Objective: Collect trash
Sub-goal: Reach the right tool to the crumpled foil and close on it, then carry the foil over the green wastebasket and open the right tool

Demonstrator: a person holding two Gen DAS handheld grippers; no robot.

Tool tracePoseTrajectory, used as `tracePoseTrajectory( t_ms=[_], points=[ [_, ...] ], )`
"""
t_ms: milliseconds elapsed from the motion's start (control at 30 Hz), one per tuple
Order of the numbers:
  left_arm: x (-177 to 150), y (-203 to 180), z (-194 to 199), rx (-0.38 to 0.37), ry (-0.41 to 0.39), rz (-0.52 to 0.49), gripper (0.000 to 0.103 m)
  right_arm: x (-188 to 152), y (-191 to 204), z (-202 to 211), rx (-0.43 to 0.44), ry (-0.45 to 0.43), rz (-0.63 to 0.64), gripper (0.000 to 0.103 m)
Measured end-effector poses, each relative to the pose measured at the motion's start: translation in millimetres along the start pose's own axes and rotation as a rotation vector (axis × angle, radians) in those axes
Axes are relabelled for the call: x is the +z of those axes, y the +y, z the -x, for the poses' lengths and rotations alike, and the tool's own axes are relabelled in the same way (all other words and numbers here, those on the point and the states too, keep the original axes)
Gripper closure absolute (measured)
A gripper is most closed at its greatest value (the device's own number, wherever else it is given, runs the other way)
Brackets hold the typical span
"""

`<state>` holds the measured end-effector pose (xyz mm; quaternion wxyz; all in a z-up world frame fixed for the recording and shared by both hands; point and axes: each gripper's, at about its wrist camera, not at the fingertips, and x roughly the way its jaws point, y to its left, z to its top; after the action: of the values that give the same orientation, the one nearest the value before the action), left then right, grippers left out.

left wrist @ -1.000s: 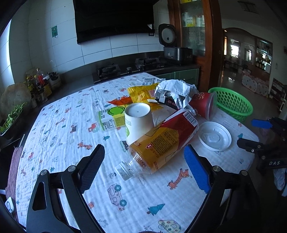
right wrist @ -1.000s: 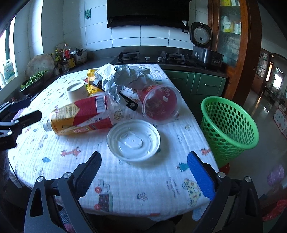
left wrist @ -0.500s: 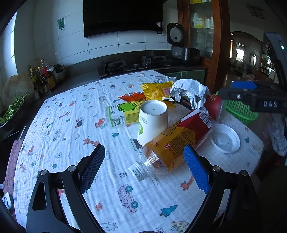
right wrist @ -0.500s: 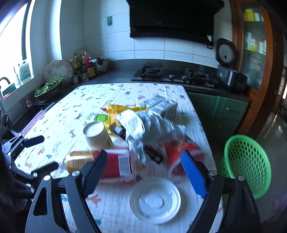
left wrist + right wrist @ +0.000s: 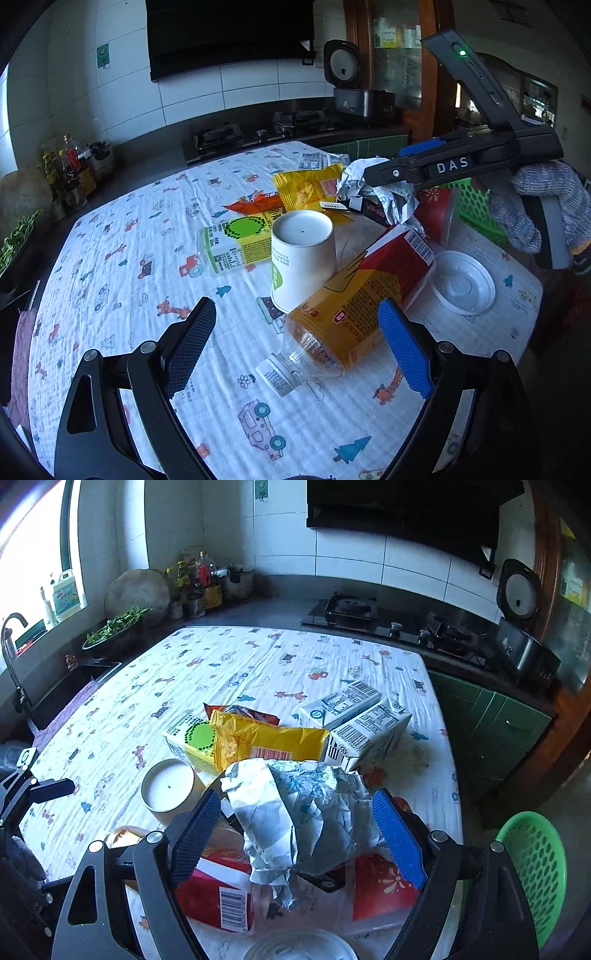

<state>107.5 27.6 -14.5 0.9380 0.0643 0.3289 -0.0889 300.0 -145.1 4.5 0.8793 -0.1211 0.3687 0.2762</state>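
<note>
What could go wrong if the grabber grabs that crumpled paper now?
The right gripper is open around the crumpled paper, which lies on other trash. Squeezing here might also catch the black packet beneath it. Lifting the paper could nudge the bottle, which lies on its side leaning against the upturned paper cup, and it might roll. The green basket sits off the table edge, so a loose grip could drop the paper on the floor.

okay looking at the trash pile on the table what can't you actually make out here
- Red tub: left wrist view, mostly behind the crumpled paper and the right claw.
- Green basket: right wrist view, cut off by that claw's arm.
- White lid: right wrist view, cropped at the bottom edge.
- Bottle label: too small.
</note>
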Motion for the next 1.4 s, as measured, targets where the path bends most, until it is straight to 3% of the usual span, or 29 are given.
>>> tracePoseTrajectory(
  t_ms=[100,167,300,467,767,900,1167,1400],
  points=[
    [3.7,-3.9,-6.4,-0.014,0.006,-0.016,0.015,0.6,-3.5,-10.9,0.016,0.03,-0.004,0.022],
    [6.8,-7.3,-9.9,-0.019,0.008,-0.026,0.015,-1.3,-4.6,-13.2,0.026,0.038,-0.005,0.037],
    [11.4,-15.1,-14.9,-0.046,0.008,-0.058,0.015,-3.6,-5.1,-10.8,0.03,0.032,-0.013,0.057],
    [15.2,-28.7,-22.0,-0.087,0.016,-0.125,0.015,-5.8,-4.3,4.8,0.012,-0.017,-0.021,0.067],
    [16.8,-46.9,-40.1,-0.182,0.055,-0.233,0.015,-6.3,-21.9,61.4,-0.016,-0.161,-0.097,0.068],
    [14.6,-54.4,-53.7,-0.183,0.081,-0.277,0.015,-15.4,-42.5,84.9,-0.065,-0.193,-0.134,0.068],
    [13.2,-70.2,-68.7,-0.203,0.1,-0.375,0.015,-54.2,-108.4,107.1,-0.211,-0.168,-0.234,0.068],
    [10.1,-83.6,-80.7,-0.184,0.113,-0.424,0.016,-93.1,-179.0,100.3,-0.341,-0.078,-0.355,0.068]
  ],
)
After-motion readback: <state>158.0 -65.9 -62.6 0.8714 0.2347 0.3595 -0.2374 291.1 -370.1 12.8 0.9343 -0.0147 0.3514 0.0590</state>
